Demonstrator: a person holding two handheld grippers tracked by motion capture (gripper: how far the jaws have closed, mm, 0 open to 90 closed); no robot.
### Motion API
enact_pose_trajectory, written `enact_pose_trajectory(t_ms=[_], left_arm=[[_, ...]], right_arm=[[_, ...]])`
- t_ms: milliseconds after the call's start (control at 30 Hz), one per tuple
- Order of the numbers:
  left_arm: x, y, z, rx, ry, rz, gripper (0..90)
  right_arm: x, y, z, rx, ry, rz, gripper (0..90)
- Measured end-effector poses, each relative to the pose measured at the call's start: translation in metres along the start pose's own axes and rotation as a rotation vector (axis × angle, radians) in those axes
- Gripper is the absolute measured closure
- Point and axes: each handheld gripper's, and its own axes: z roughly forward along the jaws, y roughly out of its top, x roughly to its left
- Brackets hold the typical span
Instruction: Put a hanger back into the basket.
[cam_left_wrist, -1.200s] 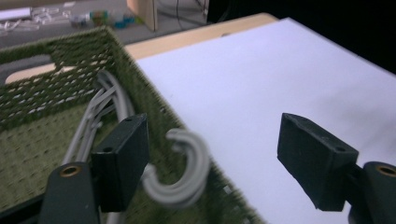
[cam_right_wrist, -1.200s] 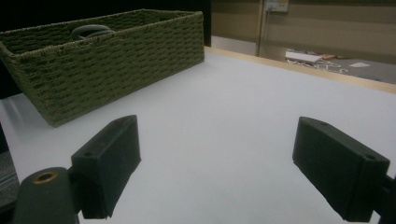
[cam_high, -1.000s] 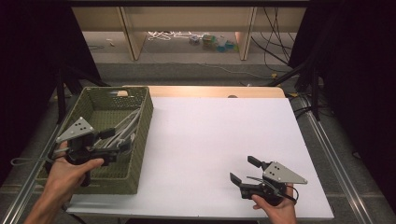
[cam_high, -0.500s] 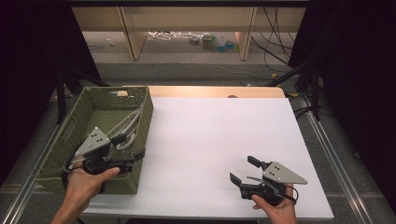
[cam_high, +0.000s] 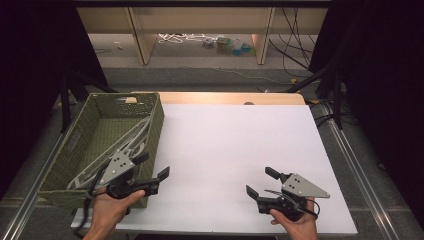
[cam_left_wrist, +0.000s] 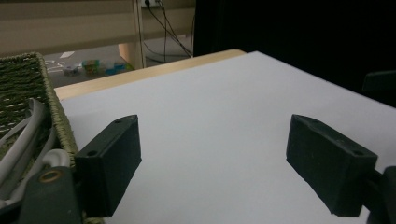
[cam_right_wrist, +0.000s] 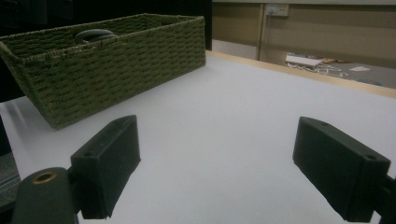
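Observation:
A green woven basket (cam_high: 159, 116) stands on the left of the white table (cam_high: 235, 135), with pale grey cables (cam_high: 136, 141) lying inside it. My left gripper (cam_high: 153, 165) hovers over the basket's near right corner, pointing right across the table. Its jaws have just been opening and stand wide with nothing between them. In the left gripper view the left gripper (cam_left_wrist: 219, 163) has only bare table between its jaws, with the basket rim (cam_left_wrist: 52, 105) and cables (cam_left_wrist: 28, 130) at the left edge. My right gripper (cam_high: 260, 182) rests low near the table's front right, open and empty, facing the basket (cam_right_wrist: 116, 60).
Behind the table's far wooden edge (cam_high: 220, 98) the floor holds shelf legs, loose cords and small objects. Dark stands and trailing cables flank both sides. The table's front edge lies just under both hands.
My left gripper has come out from over the basket's inside, towards the near right and lower, to the basket's right corner. The right gripper has kept still.

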Motion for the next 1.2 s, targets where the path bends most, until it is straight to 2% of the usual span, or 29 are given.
enact_pose_trajectory(t_ms=[67,267,433,533,667,700,733,767,800,933,967,1033,1200], left_arm=[[0.002,-0.008,0.004,-0.008,-0.021,-0.055,17.7],[0.003,-0.023,0.010,-0.019,-0.053,-0.052,17.1],[0.001,-0.027,0.009,-0.037,-0.050,0.015,16.6],[-0.001,-0.030,0.007,-0.044,-0.043,0.027,16.6],[-0.004,-0.032,0.005,-0.067,-0.053,0.076,16.5],[-0.005,-0.032,0.005,-0.064,-0.053,0.081,16.4],[-0.004,-0.032,0.005,-0.069,-0.059,0.082,16.5],[-0.005,-0.033,0.005,-0.074,-0.063,0.077,16.4],[-0.004,-0.034,0.005,-0.075,-0.067,0.083,16.4],[-0.002,-0.033,0.004,-0.090,-0.077,0.062,16.4],[-0.002,-0.033,0.004,-0.083,-0.072,0.061,16.4],[-0.001,-0.034,0.004,-0.077,-0.073,0.058,16.1],[0.000,-0.034,0.005,-0.071,-0.074,0.058,16.2]], right_arm=[[0.000,0.000,0.000,-0.002,0.000,-0.001,15.6],[0.002,0.001,-0.002,-0.020,-0.020,-0.010,15.6],[0.003,0.001,-0.002,-0.005,-0.012,-0.011,15.5],[0.004,0.000,-0.001,-0.009,-0.030,-0.014,15.5],[0.005,0.000,-0.002,-0.007,-0.034,-0.011,15.5],[0.003,0.001,-0.002,-0.027,-0.050,-0.031,15.5],[0.005,0.001,-0.003,-0.003,-0.047,-0.005,15.5],[0.005,0.001,-0.003,-0.008,-0.051,-0.007,15.5],[0.003,0.001,-0.003,-0.032,-0.062,-0.031,15.5],[0.002,0.000,-0.001,-0.039,-0.061,-0.019,15.7],[0.004,-0.001,-0.001,-0.019,-0.051,0.015,15.7],[0.003,0.000,-0.002,-0.035,-0.064,-0.016,15.6],[0.003,0.000,-0.003,-0.035,-0.073,-0.018,15.6]])
